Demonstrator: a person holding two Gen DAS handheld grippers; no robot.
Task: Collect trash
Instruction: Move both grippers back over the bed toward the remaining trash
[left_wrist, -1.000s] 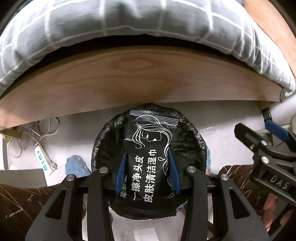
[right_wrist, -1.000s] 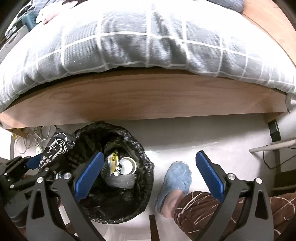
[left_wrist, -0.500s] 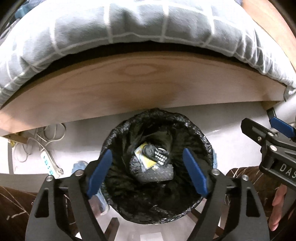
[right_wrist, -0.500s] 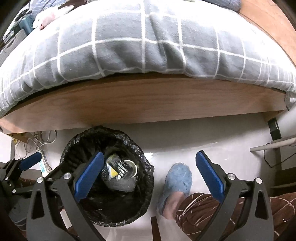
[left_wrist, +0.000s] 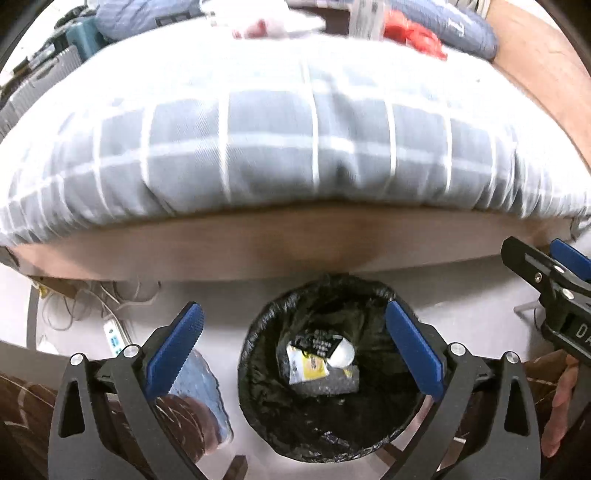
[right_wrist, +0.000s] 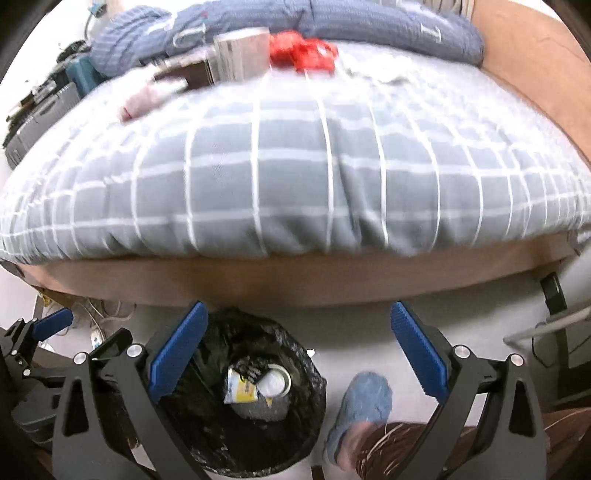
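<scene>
A round bin lined with a black bag (left_wrist: 258, 369) stands on the white floor by the bed; it also shows in the right wrist view (right_wrist: 310, 391). Inside lie a black wipe packet (left_wrist: 322, 343), a yellow-and-white wrapper (left_wrist: 304, 365) and a white cup (right_wrist: 275, 382). My left gripper (left_wrist: 293, 341) is open and empty above the bin. My right gripper (right_wrist: 295, 349) is open and empty above the floor, right of the bin. On the bed lie a red wrapper (right_wrist: 303, 51) and a pink item (right_wrist: 147, 98).
A bed with a grey checked duvet (left_wrist: 295, 140) and a wooden side board (left_wrist: 295, 243) fills the upper view. A power strip and cables (left_wrist: 110, 325) lie on the floor at left. The person's blue slippers (right_wrist: 364, 406) and legs are beside the bin.
My left gripper opened and the black wipe packet dropped into the bin. Both grippers then rose and tilted up, so the top of the bed came into view.
</scene>
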